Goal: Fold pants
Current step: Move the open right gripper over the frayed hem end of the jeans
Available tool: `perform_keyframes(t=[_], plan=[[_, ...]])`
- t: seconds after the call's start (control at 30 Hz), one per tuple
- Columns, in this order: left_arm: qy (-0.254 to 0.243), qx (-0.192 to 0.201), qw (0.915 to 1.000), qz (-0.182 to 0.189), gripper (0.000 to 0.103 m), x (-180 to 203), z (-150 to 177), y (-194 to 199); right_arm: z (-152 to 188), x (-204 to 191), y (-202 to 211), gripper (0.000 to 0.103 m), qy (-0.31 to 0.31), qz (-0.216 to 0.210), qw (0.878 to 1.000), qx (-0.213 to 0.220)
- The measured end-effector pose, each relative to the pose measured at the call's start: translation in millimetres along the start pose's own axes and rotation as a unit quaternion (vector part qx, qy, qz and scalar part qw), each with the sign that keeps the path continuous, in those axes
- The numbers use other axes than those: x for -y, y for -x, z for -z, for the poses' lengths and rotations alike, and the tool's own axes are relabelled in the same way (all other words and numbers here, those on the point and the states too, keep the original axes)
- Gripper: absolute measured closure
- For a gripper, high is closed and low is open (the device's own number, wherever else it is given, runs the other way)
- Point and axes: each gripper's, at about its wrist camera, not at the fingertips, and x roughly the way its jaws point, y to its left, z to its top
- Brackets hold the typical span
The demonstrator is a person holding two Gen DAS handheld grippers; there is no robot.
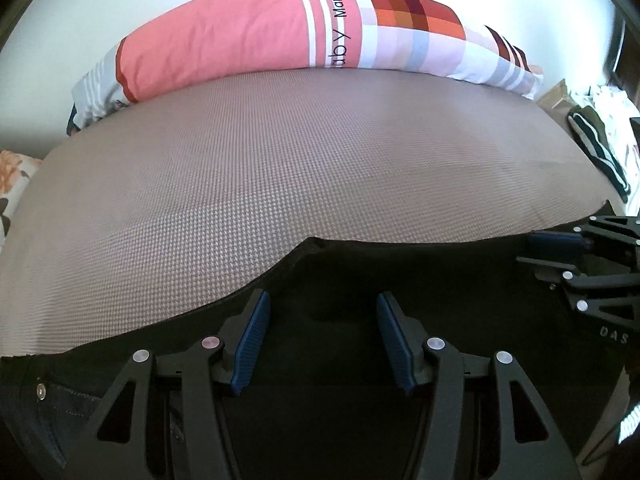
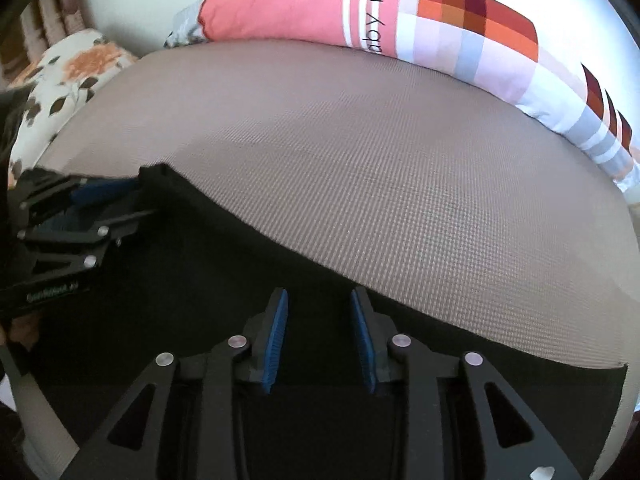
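Black pants lie flat on a grey-brown textured mat; they also show in the right wrist view. A rivet and stitched pocket show at the lower left of the left wrist view. My left gripper is open, hovering just over the pants near their far edge, empty. It also shows in the right wrist view at the pants' far left corner. My right gripper is open and empty over the pants' far edge. It appears at the right edge of the left wrist view.
A long pink and checked pillow lies along the mat's far side against a white wall. A floral cushion sits at the left. A dark striped garment and white cloth lie off the mat's right end.
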Motion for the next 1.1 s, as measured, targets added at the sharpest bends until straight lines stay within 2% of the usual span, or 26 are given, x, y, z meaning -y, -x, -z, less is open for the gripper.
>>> perform_keyframes(t=[0.23,0.37,0.47,0.67,1.1], plan=[[0.001,0.005,0.9998,-0.017,0.043,1,4,4,2,3,0,0.071,-0.016,-0.008,1.000,0.011],[0.004,-0.002,0.9990,-0.045,0.043,2,8,10,3,6,4,0.069,-0.031,-0.021,0.999,0.019],[0.008,-0.001,0.9971,-0.075,0.043,4,13,20,6,10,17,0.069,-0.046,-0.026,0.998,0.031],[0.027,-0.007,0.9944,-0.102,0.043,14,23,40,19,19,50,0.064,-0.054,-0.022,0.997,0.051],[0.041,-0.027,0.9935,-0.103,0.043,52,58,58,89,65,103,0.057,-0.116,-0.002,0.992,0.056]])
